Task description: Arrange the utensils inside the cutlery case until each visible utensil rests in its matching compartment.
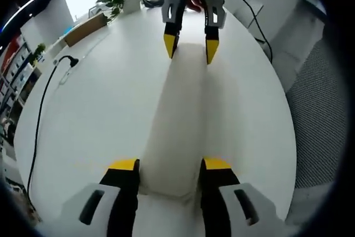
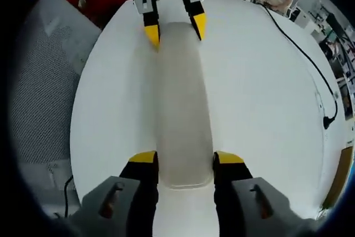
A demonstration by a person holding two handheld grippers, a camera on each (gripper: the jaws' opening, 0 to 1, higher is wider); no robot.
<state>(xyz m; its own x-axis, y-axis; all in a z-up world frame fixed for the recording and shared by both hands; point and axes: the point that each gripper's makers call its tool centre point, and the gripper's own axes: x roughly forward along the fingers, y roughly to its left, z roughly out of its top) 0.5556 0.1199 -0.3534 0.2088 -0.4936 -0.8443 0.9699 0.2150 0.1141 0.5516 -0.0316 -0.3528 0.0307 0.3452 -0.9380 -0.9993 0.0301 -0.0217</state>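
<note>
Case (image 2: 182,104) first: your long white closed cutlery case lies flat on the white desk (image 2: 260,98), spanning the gap between your two tools. Your left tool (image 1: 169,166) has its jaws spread around one end, close to or touching the sides; your right tool (image 2: 185,159) brackets the other end the same way. Whether either is clamped, you cannot tell. Steady both ends evenly before opening, since no utensils are visible yet.

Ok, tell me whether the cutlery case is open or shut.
Shut. The cutlery case lies flat on the table, its lid smooth and unbroken, no utensils showing. The left gripper and right gripper straddle opposite ends.
</note>
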